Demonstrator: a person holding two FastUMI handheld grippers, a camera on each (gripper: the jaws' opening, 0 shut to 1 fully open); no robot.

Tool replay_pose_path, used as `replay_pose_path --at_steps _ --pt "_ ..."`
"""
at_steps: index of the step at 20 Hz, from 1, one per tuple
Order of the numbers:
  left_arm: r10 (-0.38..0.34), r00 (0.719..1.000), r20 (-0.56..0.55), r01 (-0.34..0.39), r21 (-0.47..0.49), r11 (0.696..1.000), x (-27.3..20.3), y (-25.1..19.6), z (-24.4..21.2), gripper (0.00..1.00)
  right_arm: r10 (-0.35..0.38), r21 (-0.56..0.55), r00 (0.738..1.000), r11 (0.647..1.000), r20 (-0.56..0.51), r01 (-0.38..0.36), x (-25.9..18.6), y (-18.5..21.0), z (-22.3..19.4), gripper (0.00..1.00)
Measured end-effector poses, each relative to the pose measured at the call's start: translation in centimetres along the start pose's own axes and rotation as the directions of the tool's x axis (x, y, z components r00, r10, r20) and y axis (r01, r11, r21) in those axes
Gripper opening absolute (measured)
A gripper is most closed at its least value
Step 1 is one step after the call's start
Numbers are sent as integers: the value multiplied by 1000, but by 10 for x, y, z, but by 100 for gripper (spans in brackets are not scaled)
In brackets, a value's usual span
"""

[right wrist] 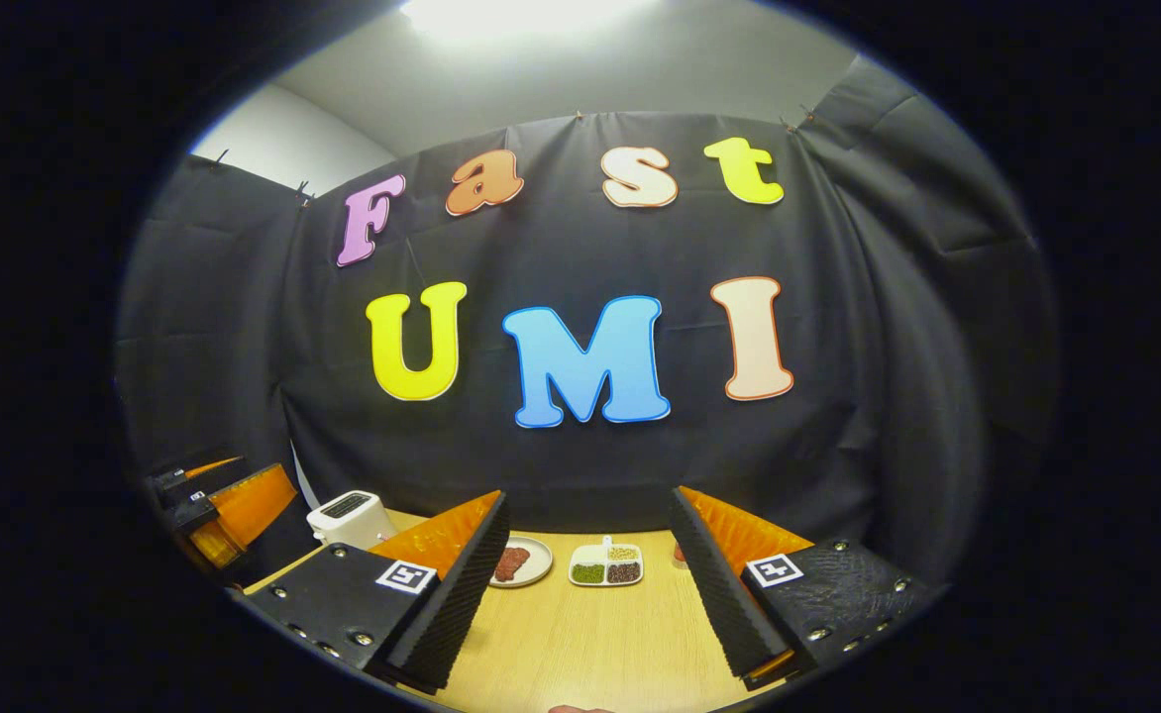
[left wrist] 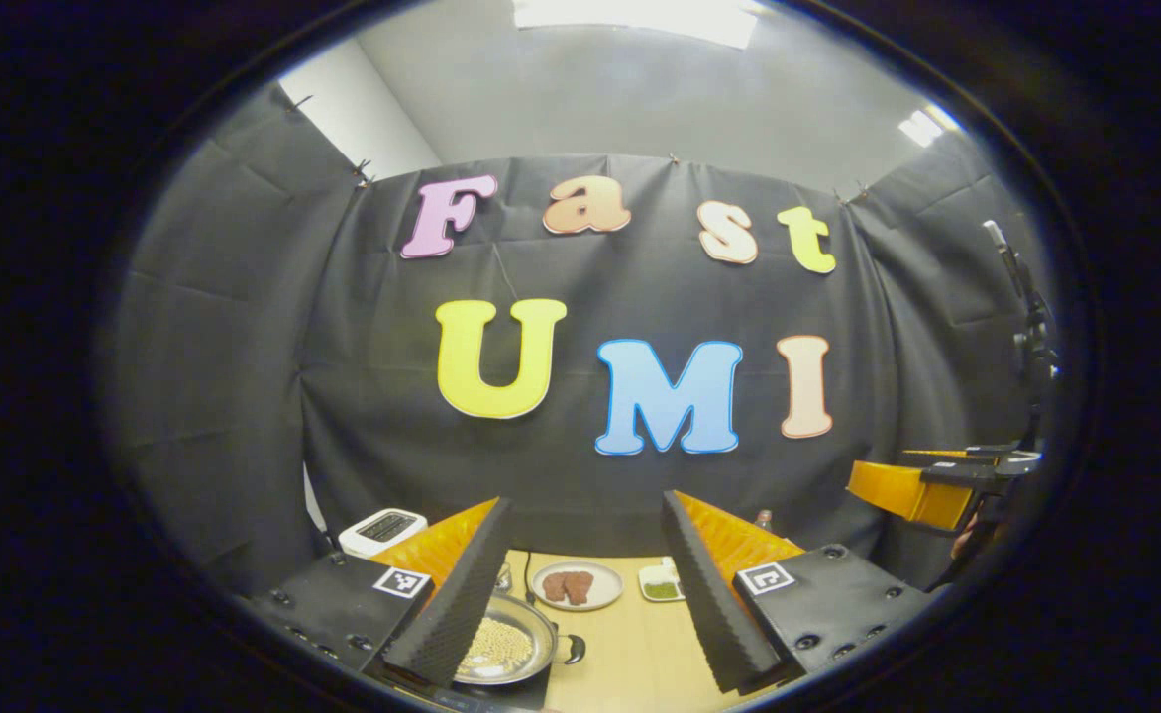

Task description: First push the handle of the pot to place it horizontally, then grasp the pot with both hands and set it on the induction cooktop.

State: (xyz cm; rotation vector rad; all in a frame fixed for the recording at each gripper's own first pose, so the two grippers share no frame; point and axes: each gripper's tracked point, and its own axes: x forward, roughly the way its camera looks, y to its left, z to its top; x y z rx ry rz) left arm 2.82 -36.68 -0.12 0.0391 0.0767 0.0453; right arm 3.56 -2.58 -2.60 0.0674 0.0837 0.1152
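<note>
Left gripper (left wrist: 585,594) jaws wide above bean-filled pot (left wrist: 506,649) on induction cooktop (left wrist: 501,696); right gripper (right wrist: 585,584) jaws wide over wooden table (right wrist: 580,644).

Pale wooden table (right wrist: 590,634) against black cloth wall. At far edge: white toaster (right wrist: 348,517) on left, round white plate with brown pieces (right wrist: 521,561) at middle, white divided dish of green, dark and pale grains (right wrist: 606,567) just beside plate. Nearer, black induction cooktop (left wrist: 501,693) carrying shallow steel pot of pale beans (left wrist: 503,649), black side handle pointing right.
</note>
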Motion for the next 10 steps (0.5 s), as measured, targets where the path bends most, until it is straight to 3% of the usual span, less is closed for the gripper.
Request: replay_pose_path --at_steps 3,10 --pt "-23 1000 11 23 -15 1000 -11 -12 4 99 -22 8 1000 1000 2 22 -11 -10 1 98" --pt "-63 998 6 63 -13 998 -20 5 15 99 -66 10 998 998 11 66 -31 0 3 98"
